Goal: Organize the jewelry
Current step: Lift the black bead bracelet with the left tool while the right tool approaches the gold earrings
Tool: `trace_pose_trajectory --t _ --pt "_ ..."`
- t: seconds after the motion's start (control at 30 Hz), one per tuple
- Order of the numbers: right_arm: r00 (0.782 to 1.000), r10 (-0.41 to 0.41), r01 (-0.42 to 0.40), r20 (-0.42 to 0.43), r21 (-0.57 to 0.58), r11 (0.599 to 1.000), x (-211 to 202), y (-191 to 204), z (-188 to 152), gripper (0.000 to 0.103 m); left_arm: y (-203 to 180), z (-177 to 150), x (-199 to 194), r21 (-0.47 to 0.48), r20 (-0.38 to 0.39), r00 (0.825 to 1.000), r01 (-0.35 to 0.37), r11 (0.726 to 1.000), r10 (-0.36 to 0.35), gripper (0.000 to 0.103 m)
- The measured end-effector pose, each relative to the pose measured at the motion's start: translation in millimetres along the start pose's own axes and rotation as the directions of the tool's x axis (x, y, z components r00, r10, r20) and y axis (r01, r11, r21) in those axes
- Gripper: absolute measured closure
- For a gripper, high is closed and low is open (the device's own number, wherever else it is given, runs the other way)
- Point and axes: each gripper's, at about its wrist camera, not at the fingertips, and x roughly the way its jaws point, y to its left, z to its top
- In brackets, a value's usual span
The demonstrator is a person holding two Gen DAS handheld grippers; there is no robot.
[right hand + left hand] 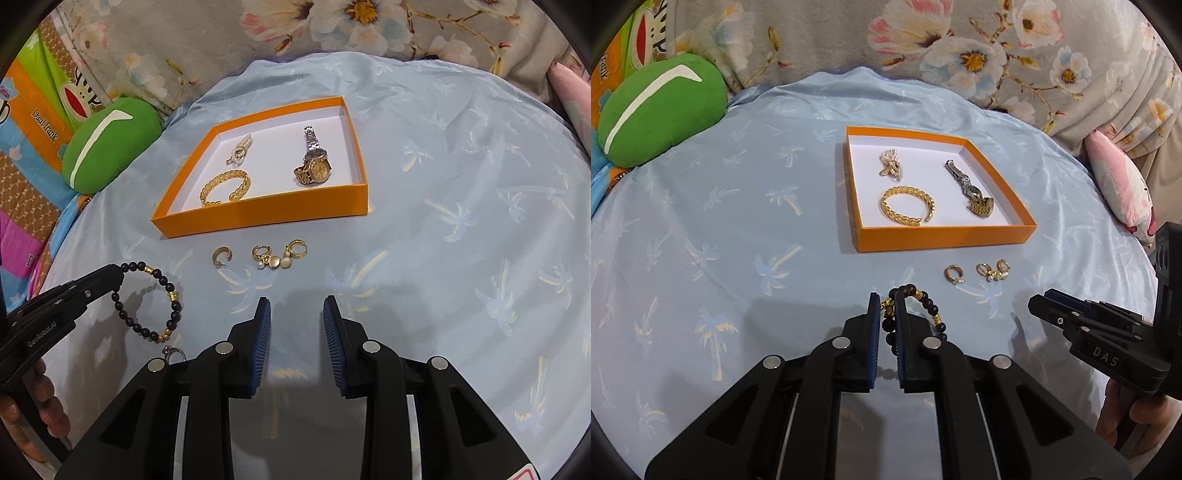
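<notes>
A black bead bracelet (925,300) (173,295) with gold beads is pinched at its top between the pads of my left gripper (887,306) (119,275), which is shut on it just above the blue cloth. An orange box (945,240) (266,218) farther back holds a gold bangle (907,206) (225,188), a pearl piece (890,166) (240,149) and a wristwatch (971,192) (314,166). A gold hoop earring (953,274) (222,256) and a pearl earring pair (991,271) (279,255) lie before the box. My right gripper (297,306) (1045,299) stands open over bare cloth.
A small silver ring (173,353) lies near the right gripper's left finger. A green cushion (661,110) (110,144) sits at the back left and a pink pillow (1119,184) at the right. Floral fabric (960,48) borders the blue palm-print cloth (738,221).
</notes>
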Motion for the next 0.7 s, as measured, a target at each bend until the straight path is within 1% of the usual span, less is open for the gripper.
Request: trace_pose_trajectory --t 0.13,0.2,0.37,0.7 --pt "1.0 0.013 -0.013 0.007 -0.023 1.0 4 7 10 0.074 8 1 3 -0.013 -0.004 1.0 -0.027 1.0 0.027 0.096" --pt "1.0 0.025 -0.025 0.009 -0.041 0.999 6 13 14 0.077 12 1 5 -0.024 -0.012 0.999 -0.03 0.999 0.03 0.096" --pt "0.999 0.05 -0.05 -0.003 -0.077 0.996 17 32 22 0.077 15 0 9 -0.024 -0.018 0.999 -0.041 0.999 0.041 0.096" --pt "0.998 0.054 -0.057 -0.032 -0.116 0.992 44 50 31 0.077 20 -2 14 -0.03 -0.028 0.999 -0.034 0.999 0.034 0.096"
